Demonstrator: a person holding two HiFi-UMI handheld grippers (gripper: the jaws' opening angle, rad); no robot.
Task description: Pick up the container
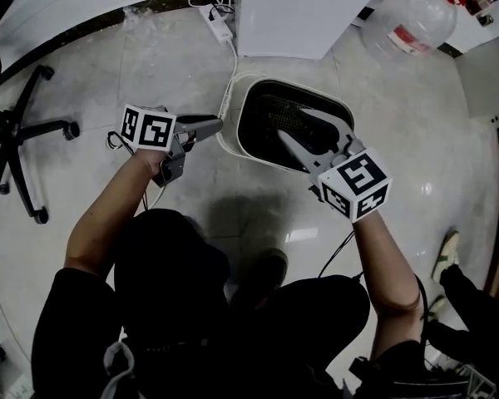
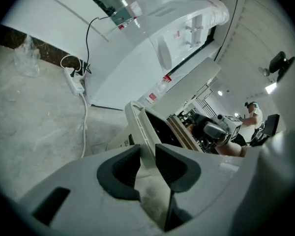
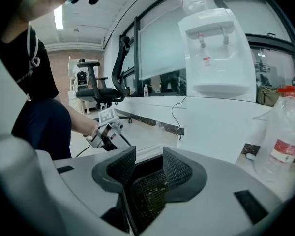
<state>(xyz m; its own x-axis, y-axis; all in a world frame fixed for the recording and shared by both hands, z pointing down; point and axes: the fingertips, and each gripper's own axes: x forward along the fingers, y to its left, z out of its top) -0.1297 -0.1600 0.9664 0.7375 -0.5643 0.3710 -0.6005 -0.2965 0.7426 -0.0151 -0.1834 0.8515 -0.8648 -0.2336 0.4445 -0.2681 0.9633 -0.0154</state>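
The container is a white bin with a black mesh liner, standing on the shiny floor in front of me. My left gripper holds its left rim: in the left gripper view the white rim runs between the black pads of the left gripper, which press on it. My right gripper straddles the right wall, one finger inside the bin. In the right gripper view the black mesh fills the gap between the pads of the right gripper.
A white water dispenser stands just behind the bin, with a large clear bottle to its right. A power strip and cable lie by the bin's far left. An office chair base is at the left, and another person's shoe at the right.
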